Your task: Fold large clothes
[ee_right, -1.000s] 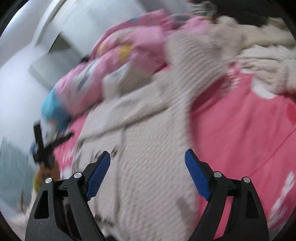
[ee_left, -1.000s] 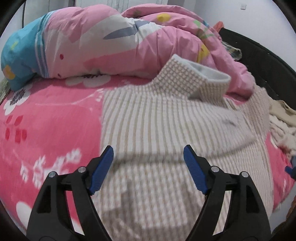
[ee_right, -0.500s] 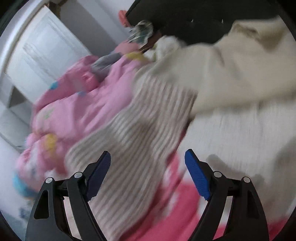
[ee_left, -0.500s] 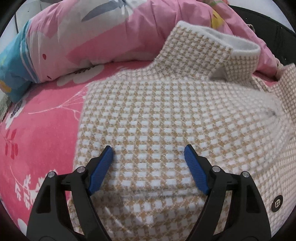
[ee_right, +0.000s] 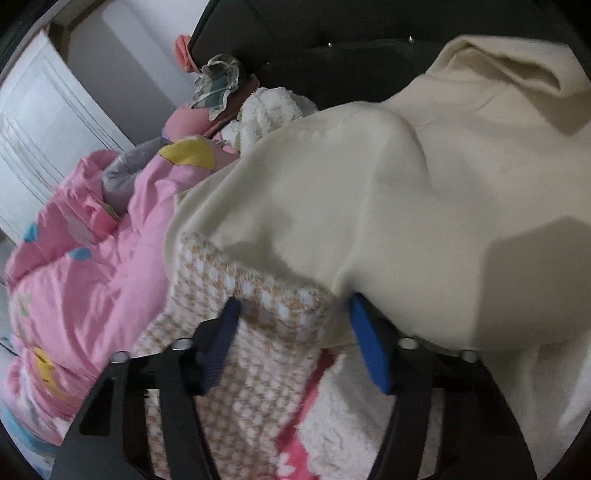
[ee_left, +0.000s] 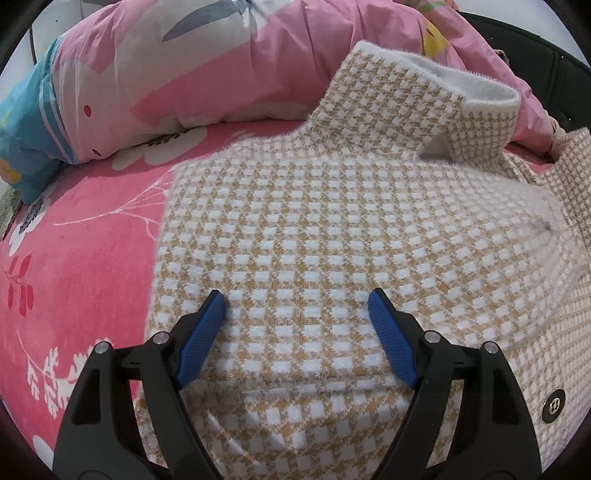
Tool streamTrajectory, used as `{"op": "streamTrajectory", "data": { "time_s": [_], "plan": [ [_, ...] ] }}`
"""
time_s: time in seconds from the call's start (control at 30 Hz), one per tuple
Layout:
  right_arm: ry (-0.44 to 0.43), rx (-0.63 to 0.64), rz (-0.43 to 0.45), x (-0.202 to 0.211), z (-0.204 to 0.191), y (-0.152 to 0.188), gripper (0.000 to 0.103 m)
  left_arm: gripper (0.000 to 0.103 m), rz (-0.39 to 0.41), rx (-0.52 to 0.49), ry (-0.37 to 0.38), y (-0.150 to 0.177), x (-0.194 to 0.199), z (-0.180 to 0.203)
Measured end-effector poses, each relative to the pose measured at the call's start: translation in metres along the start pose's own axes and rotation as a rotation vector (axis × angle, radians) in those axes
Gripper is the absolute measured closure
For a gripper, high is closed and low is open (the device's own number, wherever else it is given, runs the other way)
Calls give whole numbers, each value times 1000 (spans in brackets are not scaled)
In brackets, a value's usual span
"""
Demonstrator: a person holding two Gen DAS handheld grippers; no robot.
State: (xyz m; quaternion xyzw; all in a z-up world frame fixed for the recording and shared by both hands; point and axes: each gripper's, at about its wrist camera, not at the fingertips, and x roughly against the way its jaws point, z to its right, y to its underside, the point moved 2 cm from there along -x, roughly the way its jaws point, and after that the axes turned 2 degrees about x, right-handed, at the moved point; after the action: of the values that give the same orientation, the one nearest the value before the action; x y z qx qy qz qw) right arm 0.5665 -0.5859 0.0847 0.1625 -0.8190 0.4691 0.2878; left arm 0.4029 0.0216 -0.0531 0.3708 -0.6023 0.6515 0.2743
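Note:
A tan-and-white checked coat lies spread on the pink bed sheet, its collar turned up at the far side. My left gripper stands open low over the coat's body, with flat fabric between its blue pads. In the right wrist view, the coat's sleeve cuff lies between the jaws of my right gripper, which are closing. The left pad touches the cuff; a narrow gap shows at the right pad. A cream hooded garment lies over the far end of the sleeve.
A rumpled pink quilt is heaped along the far side of the bed. A black padded headboard stands behind, with a white fluffy item and a plaid cloth against it. A metal snap sits at the coat's front edge.
My left gripper dropped close over the coat, then held still. My right gripper swung across the bed to the sleeve cuff beside the cream garment, and its jaws narrowed around it.

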Motion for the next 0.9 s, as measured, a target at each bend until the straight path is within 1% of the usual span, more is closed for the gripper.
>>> {"op": "streamTrajectory", "data": {
  "time_s": [0.03, 0.07, 0.13, 0.2, 0.3, 0.43, 0.5, 0.57, 0.63, 0.73, 0.8, 0.83, 0.9],
  "plan": [
    [16, 17, -3, 3, -1, 2, 69, 27, -1, -1, 0, 0, -1, 0],
    [23, 30, -7, 3, -2, 2, 74, 27, -2, -2, 1, 1, -1, 0],
    [11, 30, -7, 13, 1, 4, 84, 27, -5, -1, 1, 0, -1, 0],
    [-17, 27, 5, 24, 1, 5, 87, 26, -7, -3, 1, 0, -2, 0],
    [-61, 27, 41, 53, -1, 7, 88, 24, -9, -15, -2, -1, -6, -1],
    [-117, 66, 75, 105, -15, 14, 89, 24, -26, -6, 7, -6, -10, -4],
    [-156, 105, 112, 142, -31, 21, 89, 24, -28, -9, 2, -7, -12, -2],
    [-195, 153, 154, 181, -53, 29, 89, 24, -11, -31, -18, -8, -13, 0],
    [-240, 224, 183, 220, -85, 43, 89, 24, -6, -35, -22, -8, -13, 1],
    [-310, 317, 212, 264, -132, 61, 89, 27, -16, -26, 1, -9, -7, -2],
    [-379, 387, 222, 294, -173, 78, 89, 29, -8, -16, 16, -9, 5, -8],
    [-406, 417, 229, 305, -191, 86, 89, 29, -1, -17, 25, -6, 17, -8],
    [-486, 493, 233, 326, -238, 110, 89, 36, 0, -22, 61, -3, 31, -14]
  ]
}}
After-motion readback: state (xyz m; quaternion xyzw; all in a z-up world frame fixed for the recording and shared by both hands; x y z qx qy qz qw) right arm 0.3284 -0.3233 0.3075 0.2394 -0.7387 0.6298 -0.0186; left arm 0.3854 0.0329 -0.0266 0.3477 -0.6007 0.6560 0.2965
